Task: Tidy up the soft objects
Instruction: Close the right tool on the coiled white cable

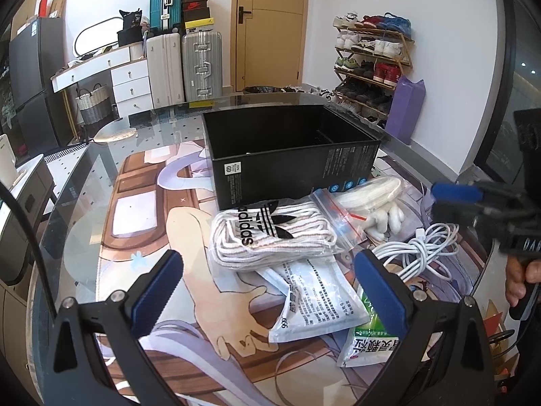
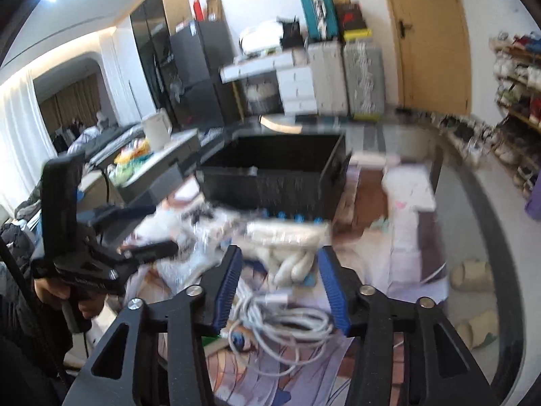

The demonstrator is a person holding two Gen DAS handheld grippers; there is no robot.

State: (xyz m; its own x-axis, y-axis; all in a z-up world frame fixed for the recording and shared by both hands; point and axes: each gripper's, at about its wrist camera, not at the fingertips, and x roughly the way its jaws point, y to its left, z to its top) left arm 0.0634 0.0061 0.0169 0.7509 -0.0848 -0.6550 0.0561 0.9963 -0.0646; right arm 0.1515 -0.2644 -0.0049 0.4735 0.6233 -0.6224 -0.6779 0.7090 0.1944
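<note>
The left hand-held gripper (image 1: 267,280) is open wide over the adidas laces bag (image 1: 270,233), at 6 o'clock from the black box (image 1: 287,155); come straight down, pinch its middle softly; the right hand-held gripper (image 2: 280,287) is open too.

The zip bag of laces (image 1: 270,233) reads "adidas" beside a trefoil logo.

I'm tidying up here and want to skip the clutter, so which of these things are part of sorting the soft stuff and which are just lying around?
Part of the job:
black box
bag of adidas laces
white gloves
white cable
printed white pouch
green sachet

Just lying about:
suitcases
shoe rack
purple bag
slippers
</note>
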